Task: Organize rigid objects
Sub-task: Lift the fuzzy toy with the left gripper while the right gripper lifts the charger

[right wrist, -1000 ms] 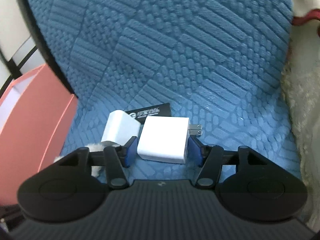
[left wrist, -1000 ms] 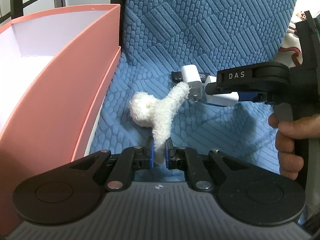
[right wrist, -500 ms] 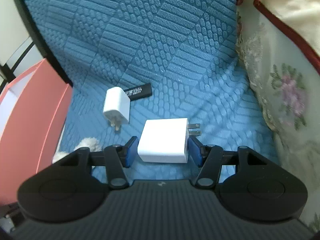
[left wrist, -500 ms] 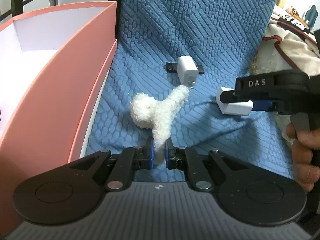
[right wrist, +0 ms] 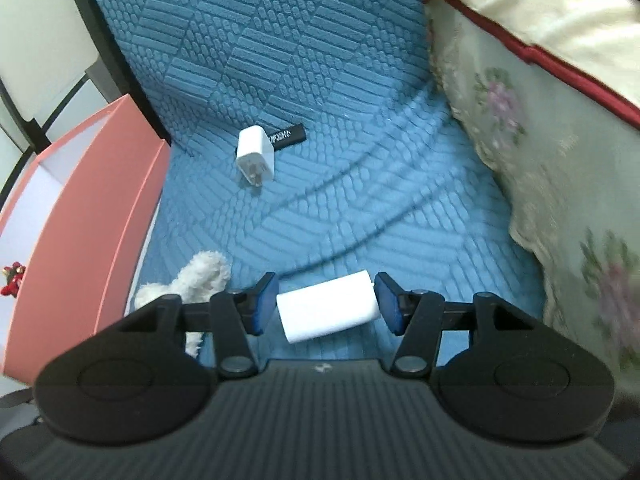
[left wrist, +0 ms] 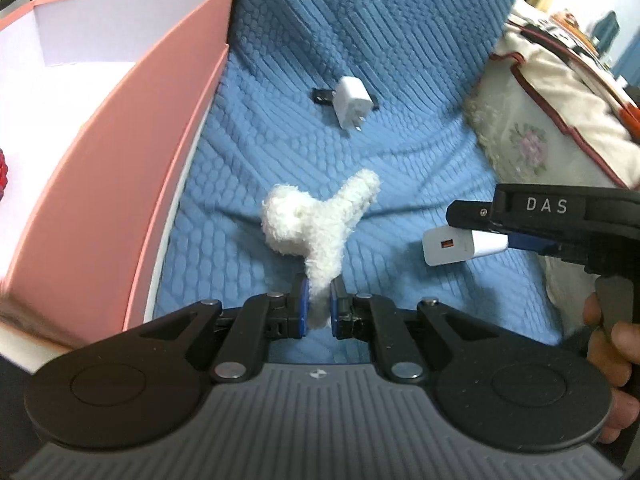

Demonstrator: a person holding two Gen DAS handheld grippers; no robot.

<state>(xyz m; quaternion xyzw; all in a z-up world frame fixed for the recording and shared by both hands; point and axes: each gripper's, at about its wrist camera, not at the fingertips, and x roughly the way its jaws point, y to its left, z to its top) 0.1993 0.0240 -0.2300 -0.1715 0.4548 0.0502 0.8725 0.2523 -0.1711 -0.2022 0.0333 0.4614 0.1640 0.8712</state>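
- Where the left tool (left wrist: 319, 307) sits at the bottom of the left wrist view, its two blue pads are pinched tight on the stalk of a white fluffy toy (left wrist: 316, 224); the toy's rounded head and a stubby limb stick up beyond the pads, above a blue quilted cushion (left wrist: 400, 152).
- The right tool (right wrist: 327, 303) holds a large white charger (right wrist: 329, 306) crosswise between its blue pads; the right pad meets the charger's end, while a thin gap seems to show at the left pad, so how firm the hold is remains hard to judge.
- In the left wrist view, that charger's end face shows a small orange port, and the rest is hidden behind the tool's black finger marked "DAS".
- The person's hand (left wrist: 612, 364) on the right tool's handle is cut off at the frame edge.
- To the left stands a pink box (left wrist: 132, 168) with a white inside; a red object (right wrist: 12, 278) in it is only partly visible.
- Farther back on the cushion lies a small white plug adapter (right wrist: 255, 156), prongs toward the cameras, resting over a black stick-shaped item (right wrist: 287, 135) whose print is unreadable.
- A floral pillow (right wrist: 540, 128) borders the right side, blurred.
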